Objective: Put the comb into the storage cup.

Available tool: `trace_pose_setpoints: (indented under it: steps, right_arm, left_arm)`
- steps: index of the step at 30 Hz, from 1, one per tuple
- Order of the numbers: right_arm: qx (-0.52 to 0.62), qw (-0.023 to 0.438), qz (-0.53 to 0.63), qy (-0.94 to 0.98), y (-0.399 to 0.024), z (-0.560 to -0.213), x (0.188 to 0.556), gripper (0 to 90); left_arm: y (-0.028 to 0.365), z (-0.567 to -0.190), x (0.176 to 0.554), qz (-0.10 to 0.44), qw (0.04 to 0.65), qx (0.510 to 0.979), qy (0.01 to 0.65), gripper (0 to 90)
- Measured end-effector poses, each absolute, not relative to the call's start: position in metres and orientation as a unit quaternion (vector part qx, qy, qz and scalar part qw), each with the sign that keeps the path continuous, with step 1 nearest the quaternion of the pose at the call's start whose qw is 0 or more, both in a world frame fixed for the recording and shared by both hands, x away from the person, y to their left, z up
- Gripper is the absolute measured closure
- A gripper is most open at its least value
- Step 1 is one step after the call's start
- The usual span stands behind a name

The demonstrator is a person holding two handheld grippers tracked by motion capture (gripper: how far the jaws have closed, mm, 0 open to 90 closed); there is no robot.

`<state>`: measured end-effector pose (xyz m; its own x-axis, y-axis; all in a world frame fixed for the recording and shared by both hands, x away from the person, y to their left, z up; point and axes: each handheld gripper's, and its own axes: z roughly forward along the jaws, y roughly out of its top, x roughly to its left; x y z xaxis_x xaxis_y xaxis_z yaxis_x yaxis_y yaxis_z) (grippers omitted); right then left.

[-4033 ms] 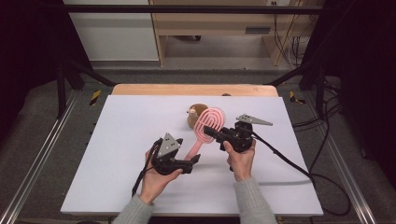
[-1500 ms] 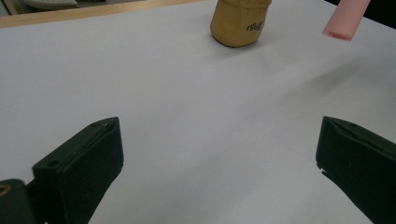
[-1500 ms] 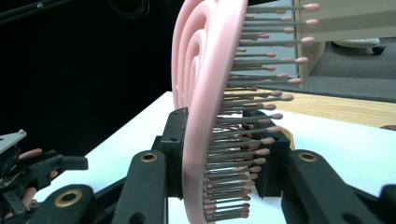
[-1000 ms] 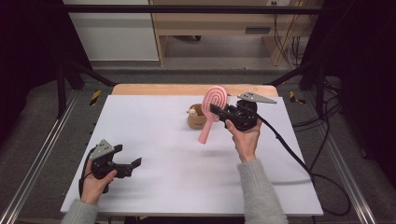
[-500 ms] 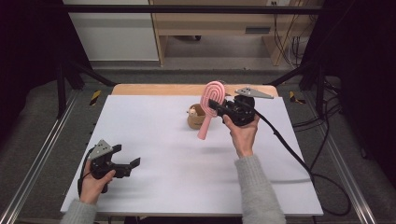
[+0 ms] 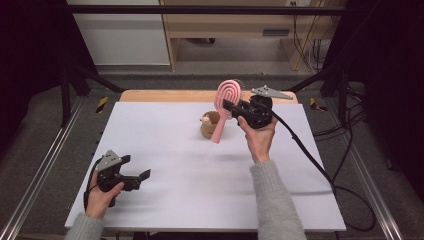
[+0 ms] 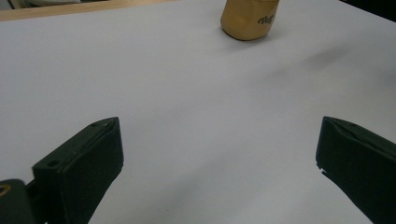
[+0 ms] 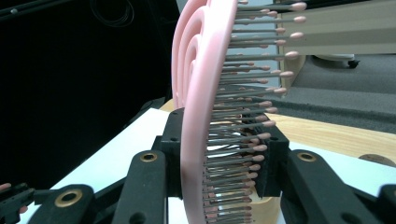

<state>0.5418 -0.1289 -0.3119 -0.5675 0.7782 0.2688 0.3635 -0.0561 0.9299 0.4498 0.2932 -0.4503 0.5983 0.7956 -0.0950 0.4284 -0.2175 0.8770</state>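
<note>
My right gripper point(image 6: 231, 107) is shut on the head of a pink paddle hairbrush point(image 6: 227, 95) and holds it in the air, near upright, with the handle pointing down. The handle's end hangs just in front of a small brown wooden cup point(image 6: 208, 126) at the back middle of the white table point(image 6: 165, 150). In the right gripper view the jaws clamp the brush point(image 8: 198, 93) from back plate to bristle tips. At the front left my left gripper point(image 6: 142, 176) rests on the table, open with nothing between its jaws point(image 7: 219, 158); the cup point(image 7: 250, 18) stands far ahead of it.
A wooden strip point(image 6: 170, 96) runs along the table's back edge. The right gripper's black cable point(image 6: 310, 160) trails off the right side. Metal rails point(image 6: 45, 165) flank the table, and shelving stands beyond it.
Since the earliest frame my left gripper has let go of the brush and drawn back to the front left. My right gripper has lifted the brush off the table and tipped it more upright.
</note>
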Motion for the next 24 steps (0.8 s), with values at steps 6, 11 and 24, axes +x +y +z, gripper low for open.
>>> trace_pose_setpoints:
  steps: [6, 11, 24]
  right_arm:
    - [0.431, 0.181, 0.587, 0.661, -0.128, -0.307, 0.546, 63.2]
    - [0.435, 0.186, 0.585, 0.659, -0.127, -0.306, 0.550, 63.2]
    - [0.444, 0.199, 0.586, 0.647, -0.127, -0.301, 0.561, 63.2]
  left_arm:
    - [0.293, -0.450, 0.450, 0.192, 0.477, 0.756, 0.405, 0.8]
    - [0.293, -0.450, 0.450, 0.192, 0.477, 0.756, 0.405, 0.8]
    - [0.293, -0.451, 0.450, 0.191, 0.478, 0.756, 0.405, 0.8]
